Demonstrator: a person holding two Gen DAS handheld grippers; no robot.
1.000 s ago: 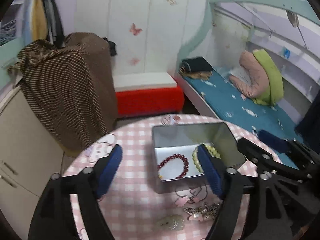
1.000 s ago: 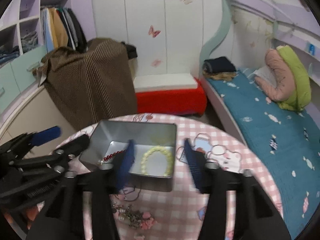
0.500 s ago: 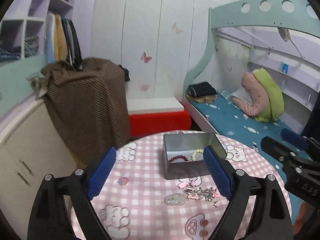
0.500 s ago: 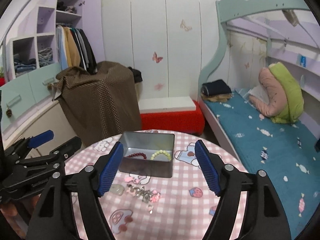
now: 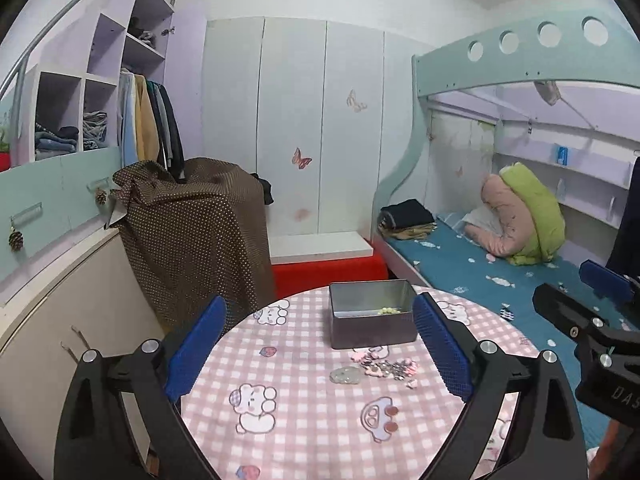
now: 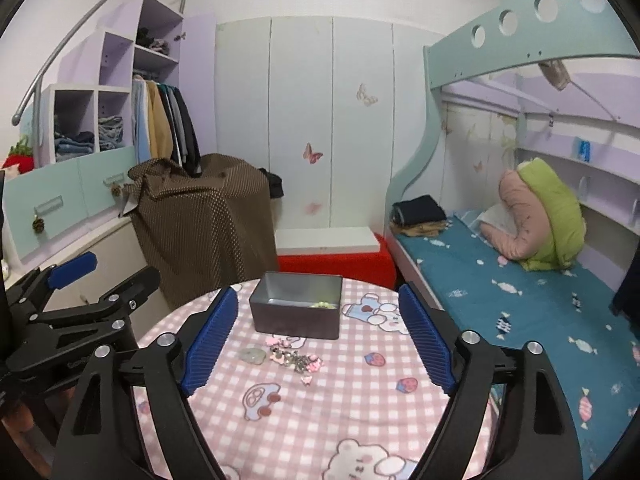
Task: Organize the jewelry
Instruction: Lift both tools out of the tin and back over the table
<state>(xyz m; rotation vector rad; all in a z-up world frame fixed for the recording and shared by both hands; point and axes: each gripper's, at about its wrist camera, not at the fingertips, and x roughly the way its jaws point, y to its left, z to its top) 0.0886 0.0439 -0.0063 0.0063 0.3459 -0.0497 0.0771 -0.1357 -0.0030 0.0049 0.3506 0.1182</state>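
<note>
A grey metal tin (image 5: 370, 314) (image 6: 297, 306) stands at the far side of a round table with a pink checked cloth (image 5: 304, 400) (image 6: 352, 400). A yellow-green bead bracelet (image 5: 387, 311) (image 6: 325, 303) shows inside it. In front of the tin lie a pile of small pink and silver jewelry (image 5: 386, 366) (image 6: 294, 357) and a pale green pendant (image 5: 346, 375) (image 6: 253, 355). My left gripper (image 5: 320, 344) and my right gripper (image 6: 318, 340) are both open and empty, held back above the near side of the table.
A brown dotted cloth covers furniture (image 5: 192, 232) left of the table. A red bench (image 5: 328, 272) stands behind the table and a bed with a blue sheet (image 5: 480, 272) to the right. The right gripper shows at the left wrist view's right edge (image 5: 592, 332).
Both grippers have pulled back and up from the tin, which now looks small and far. The right gripper's jaws have opened wider since a second ago.
</note>
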